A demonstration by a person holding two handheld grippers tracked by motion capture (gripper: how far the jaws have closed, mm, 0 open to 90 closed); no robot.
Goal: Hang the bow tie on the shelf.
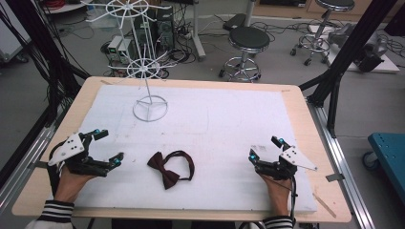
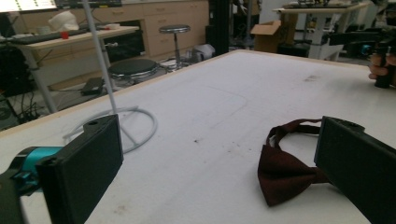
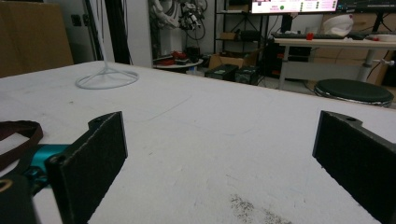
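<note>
A dark maroon bow tie (image 1: 168, 170) with its strap looped lies flat on the white mat, near the front centre. My left gripper (image 1: 109, 146) rests at the front left, open, its jaws wide apart and empty, a short way left of the bow tie (image 2: 285, 168). My right gripper (image 1: 265, 149) rests at the front right, open and empty, well to the right of the bow tie's strap (image 3: 21, 135). A white wire display stand (image 1: 150, 109) rises from its ring base at the back left of the mat.
The white mat (image 1: 224, 119) covers most of the wooden table (image 1: 315, 133). Black stools (image 1: 247, 43) and cables sit on the floor beyond the far edge. A black frame post (image 1: 334, 90) stands at the right.
</note>
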